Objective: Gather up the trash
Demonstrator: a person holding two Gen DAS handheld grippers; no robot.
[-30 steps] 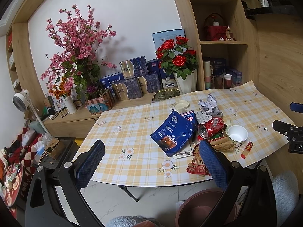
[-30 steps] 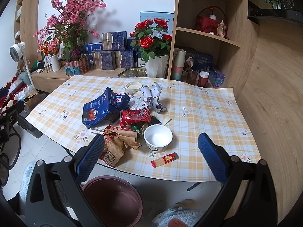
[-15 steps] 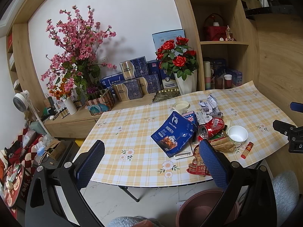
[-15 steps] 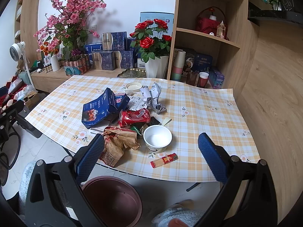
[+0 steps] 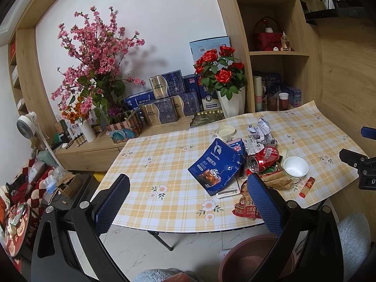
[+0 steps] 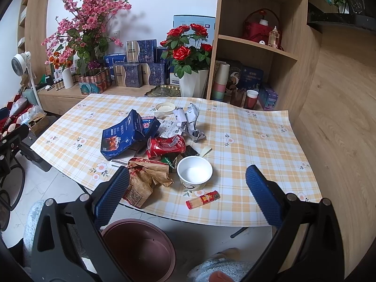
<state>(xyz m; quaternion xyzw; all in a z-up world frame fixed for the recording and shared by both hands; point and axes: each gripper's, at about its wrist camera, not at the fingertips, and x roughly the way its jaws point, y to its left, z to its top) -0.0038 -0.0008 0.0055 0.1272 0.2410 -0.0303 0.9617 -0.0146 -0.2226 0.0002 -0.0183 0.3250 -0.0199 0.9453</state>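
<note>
Left tool and right tool: both spread wide, empty, held above the floor. Trash pile lies on the checked surface; brown bin stands below its edge.

The left gripper's fingers hide part of the red snack wrapper; its print is unreadable.

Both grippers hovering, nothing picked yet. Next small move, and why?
Probably lower the right gripper onto the white paper bowl: its jaws stand open and empty, and the bowl sits upright almost centred between them near the table edge, above the brown bin. The left gripper is open too, but farther from the pile.
</note>
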